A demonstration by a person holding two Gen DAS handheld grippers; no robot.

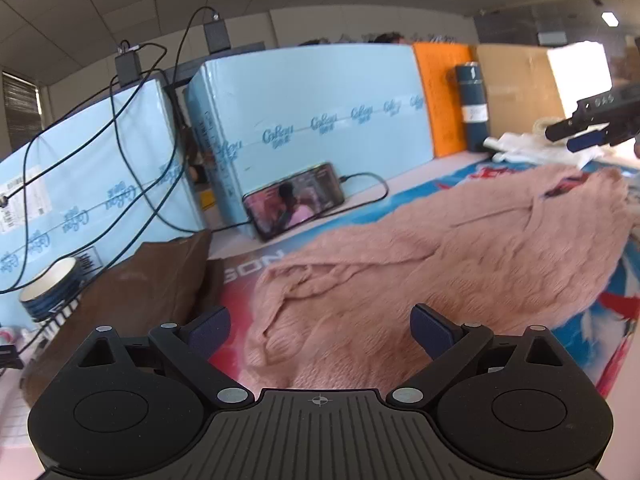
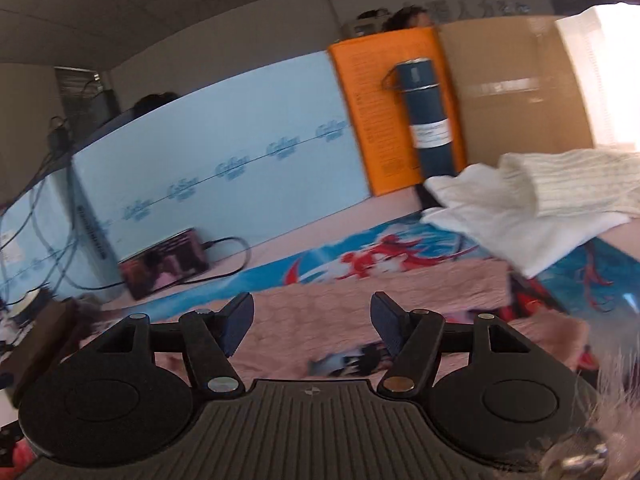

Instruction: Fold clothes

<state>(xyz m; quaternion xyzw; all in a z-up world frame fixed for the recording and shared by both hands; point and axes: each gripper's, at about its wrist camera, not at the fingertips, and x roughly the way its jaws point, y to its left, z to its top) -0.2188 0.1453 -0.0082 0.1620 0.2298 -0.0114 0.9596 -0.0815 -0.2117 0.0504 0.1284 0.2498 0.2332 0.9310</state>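
A pink knitted sweater lies spread on a colourful printed mat. My left gripper is open and empty, just above the sweater's near left part. My right gripper is open and empty above the sweater; it also shows in the left wrist view at the far right, above the sweater's far end. A white knitted garment lies piled at the back right of the mat, also in the left wrist view.
A brown folded garment lies at the left. A phone playing video leans on light blue foam boards, with cables. A dark blue flask stands by an orange board and a cardboard box. A bowl sits at far left.
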